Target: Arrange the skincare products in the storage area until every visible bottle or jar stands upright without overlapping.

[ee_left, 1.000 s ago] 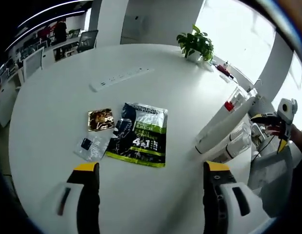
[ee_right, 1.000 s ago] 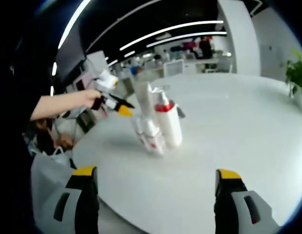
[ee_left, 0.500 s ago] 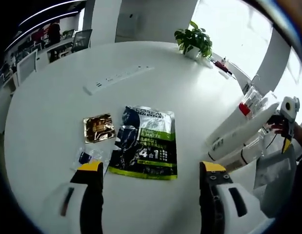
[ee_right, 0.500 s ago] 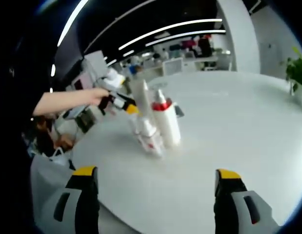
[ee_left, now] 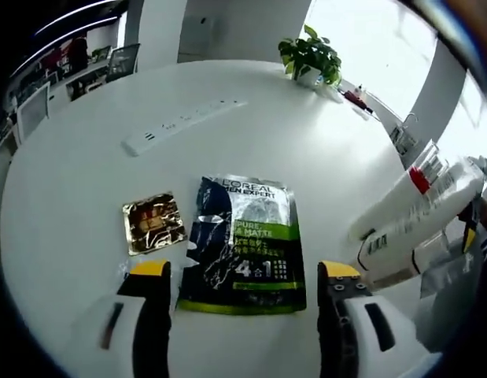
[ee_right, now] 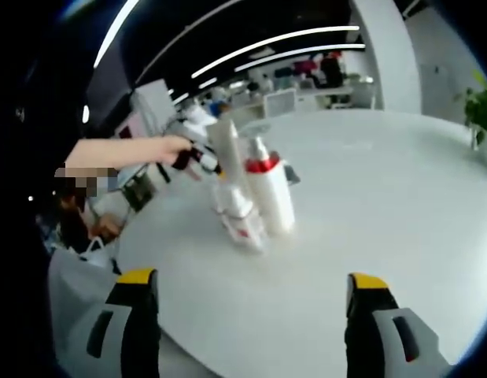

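Note:
A dark and green sachet (ee_left: 243, 244) lies flat on the white round table (ee_left: 86, 173), with a gold sachet (ee_left: 153, 223) to its left. My left gripper (ee_left: 245, 269) hovers open over the sachet's near edge, holding nothing. Long white bottles (ee_left: 416, 209), one with a red collar, lean at the right edge of the left gripper view. In the right gripper view a white bottle with a red collar (ee_right: 271, 197), a tall white tube (ee_right: 225, 150) and a small bottle (ee_right: 241, 220) stand clustered. My right gripper (ee_right: 252, 278) is open, well short of them.
A white power strip (ee_left: 180, 124) lies further back, and a potted plant (ee_left: 310, 57) stands at the table's far edge. A person's hand (ee_right: 168, 148) reaches in behind the tall tube. A grey bag (ee_right: 78, 272) hangs below the table edge at the left.
The left gripper has moved in closer over the sachets, which now loom larger. In the right gripper view the hand with the left gripper has slid right, behind the tall tube.

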